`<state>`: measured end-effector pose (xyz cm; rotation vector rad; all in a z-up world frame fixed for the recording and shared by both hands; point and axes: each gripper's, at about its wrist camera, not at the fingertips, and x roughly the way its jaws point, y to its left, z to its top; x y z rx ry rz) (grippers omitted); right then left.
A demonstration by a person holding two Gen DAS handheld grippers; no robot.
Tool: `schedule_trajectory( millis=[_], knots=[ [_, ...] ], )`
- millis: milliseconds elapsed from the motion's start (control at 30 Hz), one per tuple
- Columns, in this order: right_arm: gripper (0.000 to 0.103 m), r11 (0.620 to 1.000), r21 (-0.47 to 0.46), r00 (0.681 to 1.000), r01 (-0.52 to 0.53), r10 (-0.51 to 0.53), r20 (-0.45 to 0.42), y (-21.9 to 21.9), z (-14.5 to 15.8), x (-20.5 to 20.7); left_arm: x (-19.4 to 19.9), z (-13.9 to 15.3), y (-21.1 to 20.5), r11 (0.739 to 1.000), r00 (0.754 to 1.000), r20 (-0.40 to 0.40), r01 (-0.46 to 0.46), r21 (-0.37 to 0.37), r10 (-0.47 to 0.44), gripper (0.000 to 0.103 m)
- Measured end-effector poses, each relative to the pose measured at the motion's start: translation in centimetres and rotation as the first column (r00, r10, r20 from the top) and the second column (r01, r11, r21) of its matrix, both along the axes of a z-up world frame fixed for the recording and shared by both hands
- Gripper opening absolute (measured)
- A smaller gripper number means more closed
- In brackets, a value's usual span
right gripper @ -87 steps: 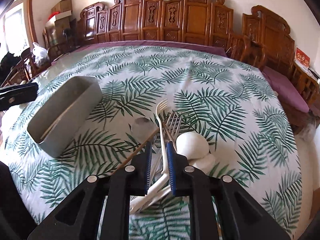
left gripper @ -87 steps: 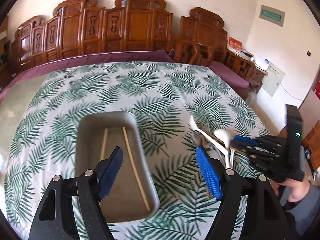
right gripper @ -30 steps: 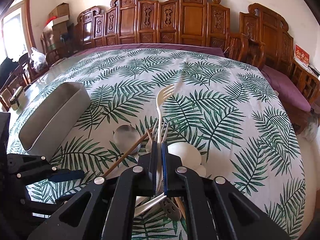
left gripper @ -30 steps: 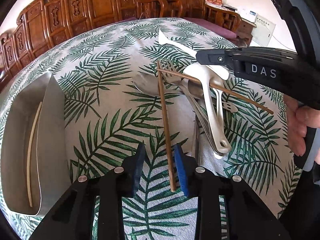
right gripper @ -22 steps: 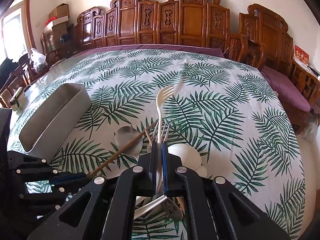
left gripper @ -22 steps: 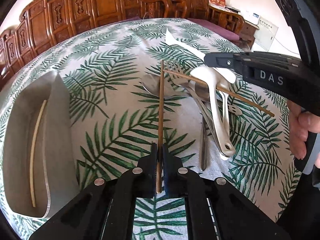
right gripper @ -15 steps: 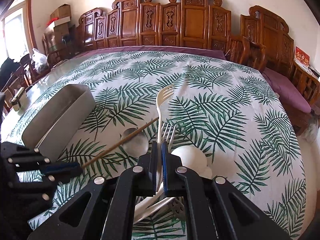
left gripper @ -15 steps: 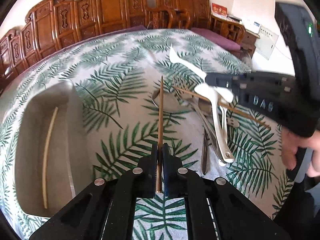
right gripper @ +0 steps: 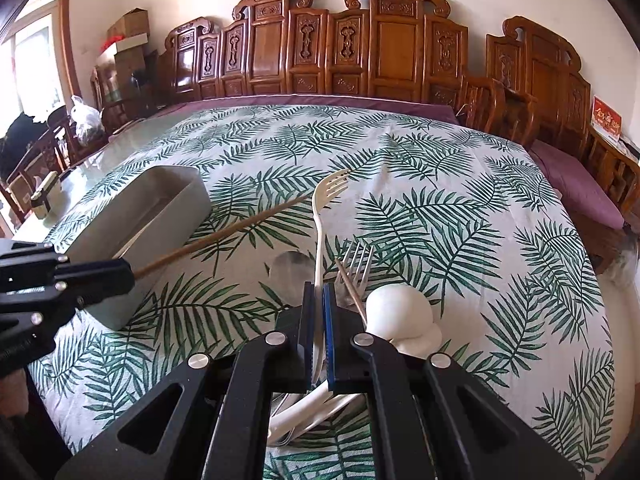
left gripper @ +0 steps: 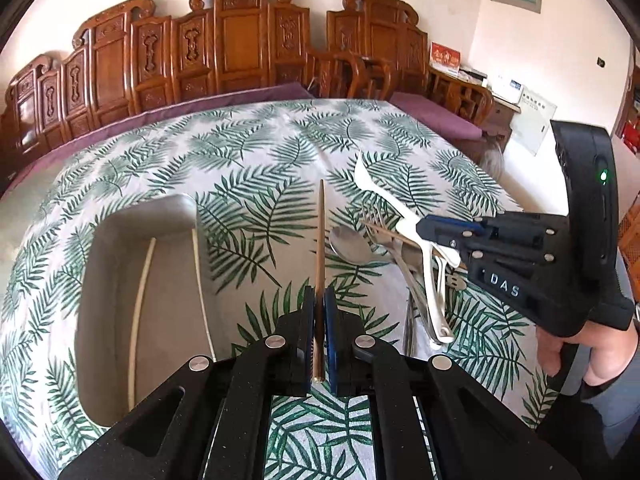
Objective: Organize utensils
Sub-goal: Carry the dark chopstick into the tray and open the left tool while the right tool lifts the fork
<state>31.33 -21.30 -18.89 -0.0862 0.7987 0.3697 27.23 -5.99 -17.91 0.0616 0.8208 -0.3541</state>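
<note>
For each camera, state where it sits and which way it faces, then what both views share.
Left wrist: sits behind the left gripper, looks down its fingers at the brown chopstick it clamps, the tray and the carved chairs; a hand shows at right.
Right wrist: sits behind the right gripper, looks along its fingers at the white fork it clamps.
Shared: chopstick, tray, fork, metal spoon, each other's gripper.

Smooth brown wooden chopstick [left gripper: 320,240], matt. Glossy cream plastic fork [right gripper: 320,216]; shiny steel fork [right gripper: 358,264] and mirror-bright metal spoon [left gripper: 352,244]. Matt grey plastic rectangular tray [left gripper: 100,280], smooth-walled. Leaf-printed white cloth [right gripper: 440,200], soft and matt. Varnished carved wooden chairs [right gripper: 360,48], glossy. Black grainy plastic gripper fingers [left gripper: 292,340], ribbed blue pads.
</note>
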Motion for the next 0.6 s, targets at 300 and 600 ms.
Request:
schedule_trajectory(
  millis=[300,600],
  knots=[
    [0.005,0.999,0.025,0.999,-0.027,0.027,0.031,1.0,1.5,-1.4,-1.1,2.1,2.4,0.999,0.998,0.047,-0.047,0.004,0.047,0.004],
    [0.005,0.996,0.033,0.995,-0.082,0.080,0.052,3.3,2.5,-3.3,-2.0,2.9,6.7,0.989,0.987,0.053,-0.150,0.006,0.150,0.004]
  ],
)
